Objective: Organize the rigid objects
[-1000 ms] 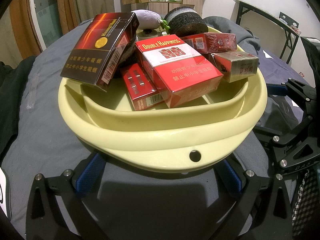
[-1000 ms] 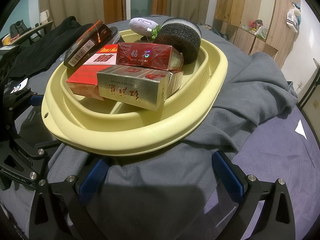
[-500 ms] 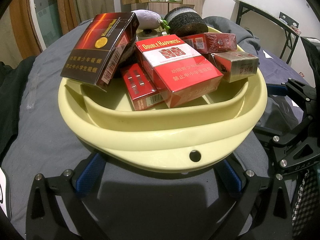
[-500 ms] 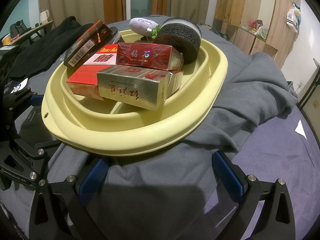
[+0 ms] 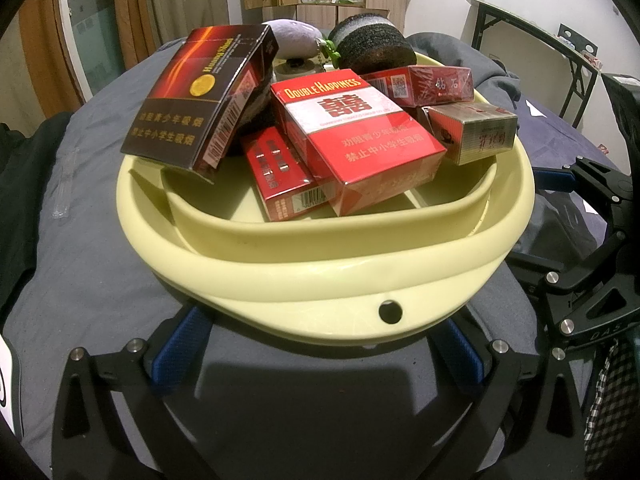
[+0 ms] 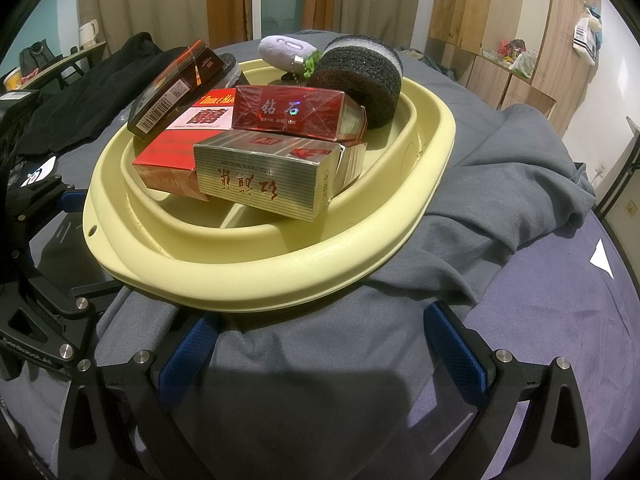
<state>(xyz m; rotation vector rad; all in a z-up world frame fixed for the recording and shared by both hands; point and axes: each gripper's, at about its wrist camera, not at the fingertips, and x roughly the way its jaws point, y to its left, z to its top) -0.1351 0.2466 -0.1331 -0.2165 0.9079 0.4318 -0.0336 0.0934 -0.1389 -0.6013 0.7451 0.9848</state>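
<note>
A pale yellow basin (image 5: 320,276) (image 6: 280,280) sits on a grey cloth and holds several cigarette packs: a dark brown pack (image 5: 200,96) (image 6: 172,84), a red Double Happiness pack (image 5: 356,140) (image 6: 188,136), a small red pack (image 5: 280,176), a red foil pack (image 5: 424,86) (image 6: 288,112) and a silver pack (image 5: 472,132) (image 6: 264,180). A black round sponge (image 5: 372,48) (image 6: 360,76) and a purple plush (image 5: 292,38) (image 6: 286,50) lie at the far side. My left gripper (image 5: 320,356) is open just before the basin's near rim. My right gripper (image 6: 320,344) is open at the basin's other side. Both are empty.
The grey cloth (image 6: 500,184) lies bunched to the right of the basin over a purple sheet (image 6: 560,320). Black clothing (image 6: 92,92) lies on the left. Wooden cabinets (image 6: 500,20) and a black folding table (image 5: 540,48) stand in the background.
</note>
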